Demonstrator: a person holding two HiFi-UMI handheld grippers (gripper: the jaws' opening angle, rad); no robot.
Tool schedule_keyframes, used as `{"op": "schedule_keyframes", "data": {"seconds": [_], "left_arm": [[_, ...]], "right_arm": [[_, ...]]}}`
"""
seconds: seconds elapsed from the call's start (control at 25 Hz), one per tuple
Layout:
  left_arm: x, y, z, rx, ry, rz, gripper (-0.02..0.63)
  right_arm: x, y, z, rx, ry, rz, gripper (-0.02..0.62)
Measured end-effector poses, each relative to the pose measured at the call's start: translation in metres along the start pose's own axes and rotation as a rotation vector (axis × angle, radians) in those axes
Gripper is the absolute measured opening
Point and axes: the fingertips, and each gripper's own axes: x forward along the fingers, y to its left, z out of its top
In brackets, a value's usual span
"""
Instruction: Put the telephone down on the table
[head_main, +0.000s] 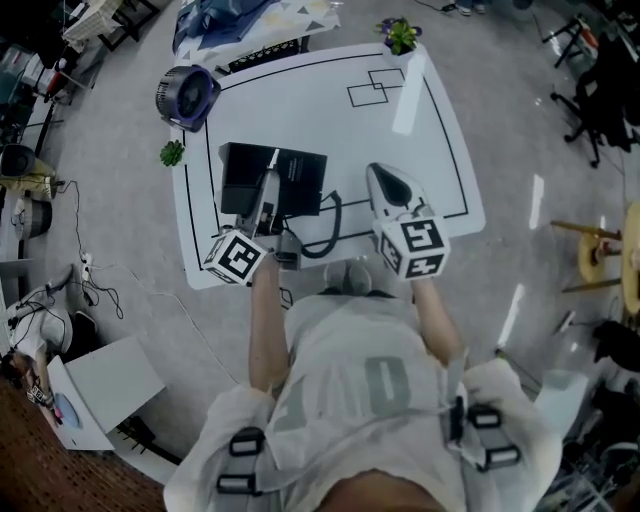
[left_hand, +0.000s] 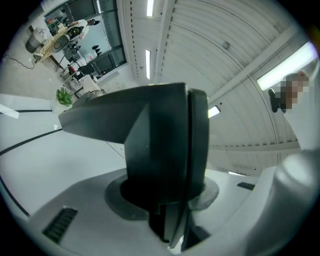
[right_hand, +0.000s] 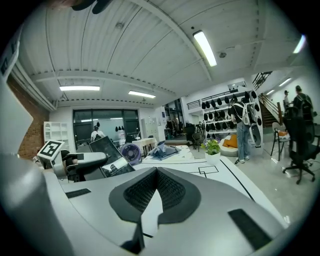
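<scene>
Table (head_main: 300, 110) wide open beyond telephone (head_main: 295, 180)

A white rectangular table (head_main: 300, 110) edged with a black line carries a black desk telephone base (head_main: 295, 178) towards its near left. The base's black cord (head_main: 330, 228) loops beside it. A round purple fan (head_main: 187, 97) stands at the far-left corner, a small green plant (head_main: 172, 153) at the left edge, and a green plant in a white pot (head_main: 400, 40) at the far right.

Black telephone (head_main: 295, 180), white table (head_main: 300, 100) — thin black lines, purple fan (head_main: 187, 97), green potted plant (head_main: 400, 35), grey floor (head_main: 520, 120)
</scene>
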Motion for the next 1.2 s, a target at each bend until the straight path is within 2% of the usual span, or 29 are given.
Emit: {"op": "schedule_keyframes", "data": {"seconds": [0.32,0.64,1.2], "left_arm": [[0.016,0.043,-0.023,-0.002,0.124,0.091,0.158],[0.020,0.068,-0.047,0.007,0.235,0.151,0.158],[0.024,0.083,-0.058,-0.012,0.286,0.178,0.158]], "right_arm": [[0.007,-0.008,-0.017,0.007,0.059,-0.036,0.006],[0.009,-0.011,-0.031,0.012,0.099,-0.063,0.006],[0.012,-0.017,-0.038,0.018,0.126,-0.080,0.006]]}}
